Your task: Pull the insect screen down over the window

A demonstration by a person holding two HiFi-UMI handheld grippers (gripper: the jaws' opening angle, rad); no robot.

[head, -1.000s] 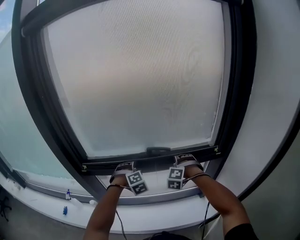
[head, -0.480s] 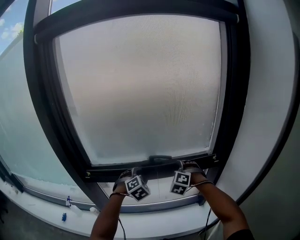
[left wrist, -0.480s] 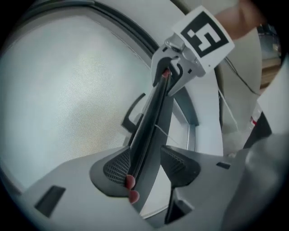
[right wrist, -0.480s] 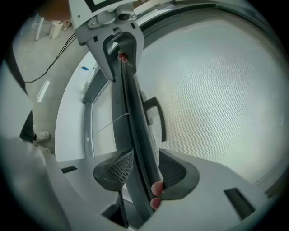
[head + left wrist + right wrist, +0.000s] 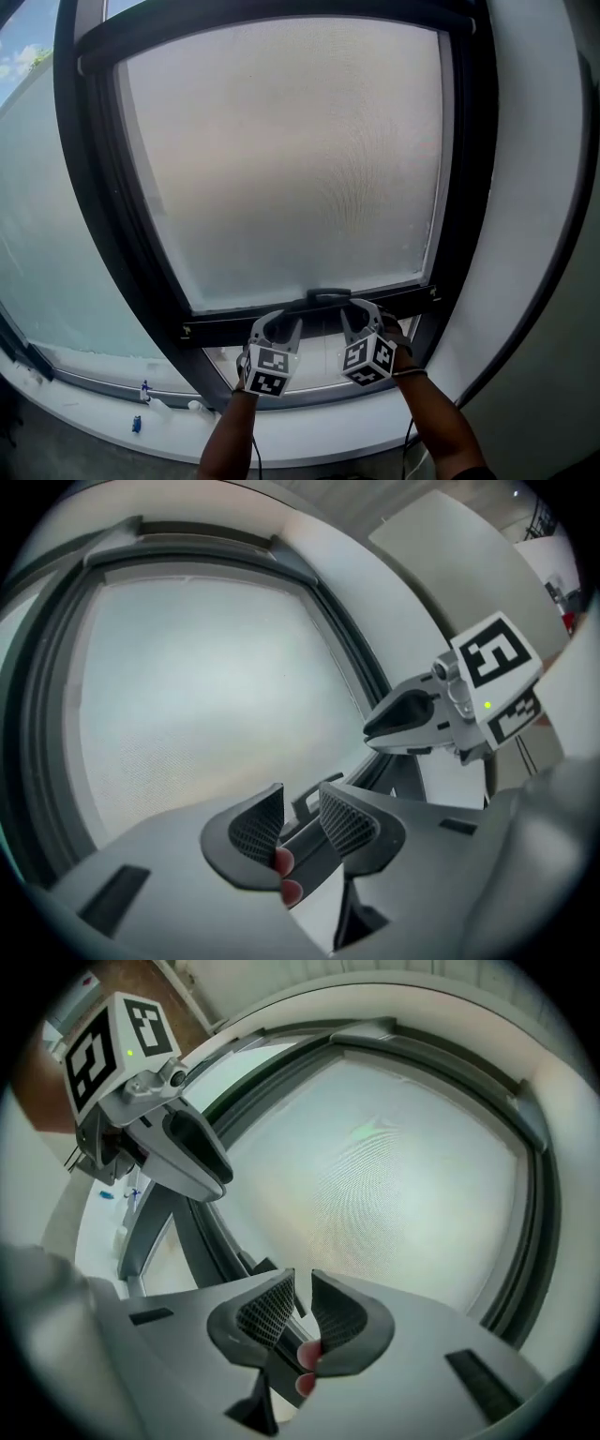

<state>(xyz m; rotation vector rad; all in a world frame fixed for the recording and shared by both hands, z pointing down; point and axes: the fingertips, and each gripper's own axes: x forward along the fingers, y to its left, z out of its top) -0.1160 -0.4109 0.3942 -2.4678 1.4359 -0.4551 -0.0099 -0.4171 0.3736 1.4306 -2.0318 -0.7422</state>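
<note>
In the head view the insect screen [image 5: 291, 159] hangs over nearly the whole pane inside the dark window frame [image 5: 94, 187]. Its bottom rail [image 5: 216, 328] sits just above the sill [image 5: 112, 398], leaving a low strip of the opening uncovered beneath it. Your left gripper [image 5: 281, 321] and right gripper [image 5: 361, 309] meet that rail on either side of its small handle [image 5: 325, 297].

In the left gripper view your jaws have just been closing. They stand narrow around the left gripper's [image 5: 302, 794] gap, with the dark rail [image 5: 309, 841] running between the ribbed pads and pinched there. The mesh [image 5: 206, 686] fills the view behind.

In the right gripper view it is much the same. The right gripper [image 5: 302, 1283] has just been closing and its jaws are narrower still. The rail [image 5: 284, 1346] is caught low between the pads, and a sliver of pale mesh [image 5: 394, 1176] shows at the tips.
</note>
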